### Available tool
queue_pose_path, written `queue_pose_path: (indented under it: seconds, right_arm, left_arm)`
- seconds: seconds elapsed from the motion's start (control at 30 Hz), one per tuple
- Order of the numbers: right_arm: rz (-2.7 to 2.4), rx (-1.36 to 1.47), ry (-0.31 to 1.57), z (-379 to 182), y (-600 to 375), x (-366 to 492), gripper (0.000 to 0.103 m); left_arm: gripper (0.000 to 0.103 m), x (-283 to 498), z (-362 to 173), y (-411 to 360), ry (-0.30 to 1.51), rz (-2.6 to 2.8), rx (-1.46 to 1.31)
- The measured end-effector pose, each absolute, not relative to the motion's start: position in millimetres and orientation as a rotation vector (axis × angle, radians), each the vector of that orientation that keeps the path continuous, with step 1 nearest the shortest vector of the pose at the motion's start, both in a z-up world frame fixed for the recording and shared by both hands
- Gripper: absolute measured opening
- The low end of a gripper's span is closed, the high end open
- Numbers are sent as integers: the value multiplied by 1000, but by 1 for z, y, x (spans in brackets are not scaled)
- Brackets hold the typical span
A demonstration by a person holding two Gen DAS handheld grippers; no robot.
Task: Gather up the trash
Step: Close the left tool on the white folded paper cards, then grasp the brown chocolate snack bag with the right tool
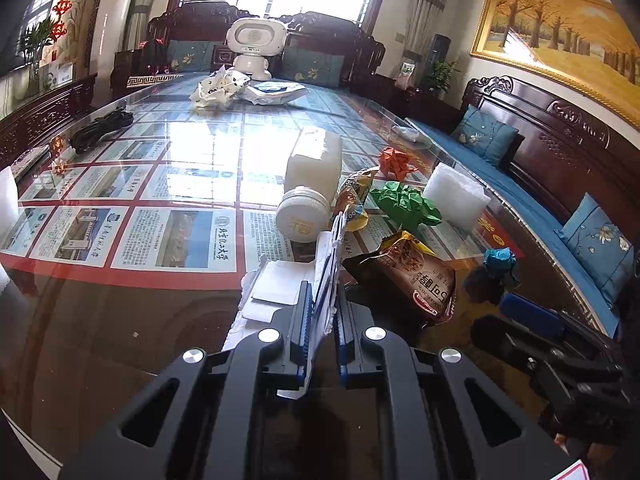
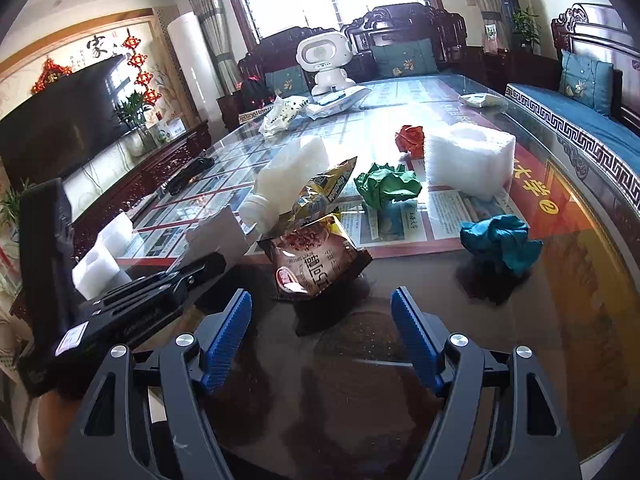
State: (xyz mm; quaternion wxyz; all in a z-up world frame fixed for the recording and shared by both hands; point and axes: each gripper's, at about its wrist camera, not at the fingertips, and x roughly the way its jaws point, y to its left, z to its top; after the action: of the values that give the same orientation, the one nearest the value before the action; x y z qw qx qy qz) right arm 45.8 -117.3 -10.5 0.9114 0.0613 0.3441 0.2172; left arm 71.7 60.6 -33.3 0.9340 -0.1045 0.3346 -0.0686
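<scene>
**White wrapper pinched at the near edge of the desk**

We are seeing a flat white wrapper standing on edge between the blue pads of the left gripper, whose jaws are pressing together on it; its white paper is trailing down to the left onto the glass-topped desk. Just beside it to the right a brown snack bag is lying on the glass; behind that a yellow snack bag is leaning against a white plastic bottle lying on its side, cap toward us; a green paper ball, an orange paper ball, a white foam block and a teal paper ball are sitting further right. The right gripper is hovering with its jaws spread wide and nothing between them, the brown snack bag just ahead. A white toy robot is standing at the far end.
</scene>
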Motion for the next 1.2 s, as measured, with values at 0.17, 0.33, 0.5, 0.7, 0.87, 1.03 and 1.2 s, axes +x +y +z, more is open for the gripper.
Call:
queue_pose_path:
  seconds: [0.17,0.33,0.5,0.7,0.87,1.03,1.2]
  right_arm:
    - [406,36,772,-15,-94,70,81]
    - [353,-32,766,-15,-81,88,85]
    - [358,-41,826,-24,-77,106,85]
    - [390,-51,851,-30,-75,106,70]
    - [428,-16,847,-29,-79,102,56]
    - [468,76,835,-28,-97,93,53]
    - [488,142,809,-21,-118,74,52]
  left_arm:
    - [11,76,-34,63,688,-146,-206]
    - [11,78,-34,65,691,-150,-206]
    - [10,81,-35,68,696,-150,-213]
    - [10,85,-36,70,706,-151,-224]
    - [10,87,-36,72,709,-154,-238]
    - [10,86,-34,75,709,-157,-244]
    - [9,79,-30,75,700,-161,-250]
